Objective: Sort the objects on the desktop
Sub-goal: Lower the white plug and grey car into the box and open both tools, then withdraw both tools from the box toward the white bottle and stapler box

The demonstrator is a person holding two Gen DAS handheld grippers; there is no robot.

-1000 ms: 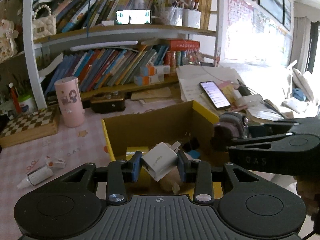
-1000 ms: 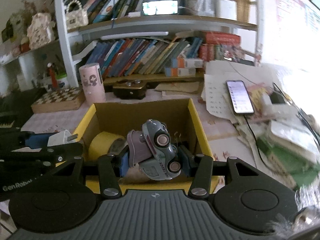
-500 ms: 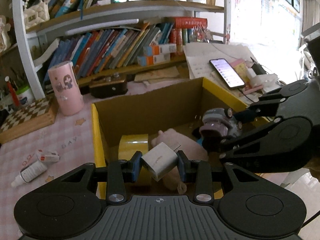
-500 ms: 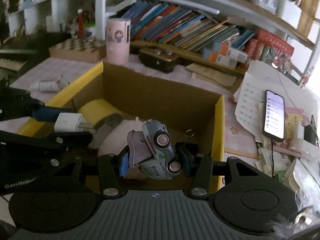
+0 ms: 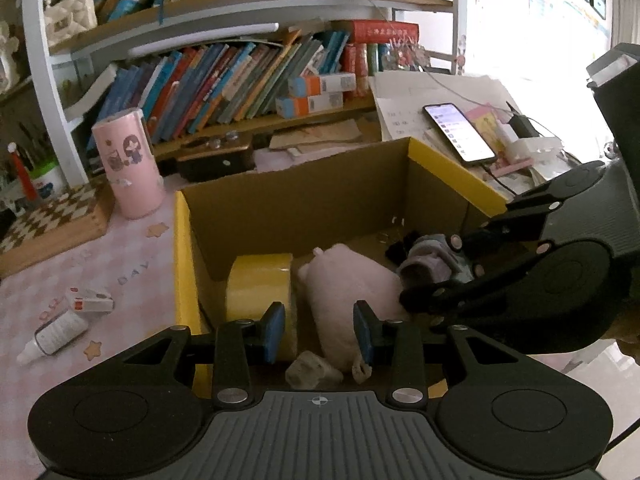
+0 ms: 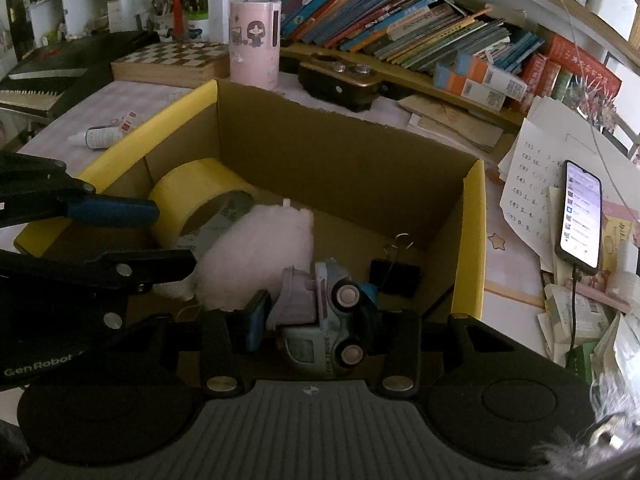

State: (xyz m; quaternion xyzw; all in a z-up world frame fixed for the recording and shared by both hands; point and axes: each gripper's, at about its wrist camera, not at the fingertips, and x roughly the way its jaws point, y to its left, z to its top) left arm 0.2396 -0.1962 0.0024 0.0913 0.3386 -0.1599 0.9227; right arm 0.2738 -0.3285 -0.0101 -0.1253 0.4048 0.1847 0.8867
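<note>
My left tongs [image 5: 319, 332] have just opened and hold nothing; the white charger [image 5: 313, 369] lies in the box [image 5: 182, 264] at six o'clock. My right tongs [image 6: 316, 320] grip the toy car [image 6: 324, 320] (low inside, beside the pink plush [image 6: 264, 256]).

We see a desk with a pink checked cover [image 5: 80, 264]. On it stand a yellow-edged cardboard box [image 5: 182, 264], a pink cylinder [image 5: 128, 164] and a chessboard [image 6: 176, 58]; a small white bottle [image 5: 52, 338], papers [image 6: 532, 176] and a phone [image 6: 582, 216] lie there.
</note>
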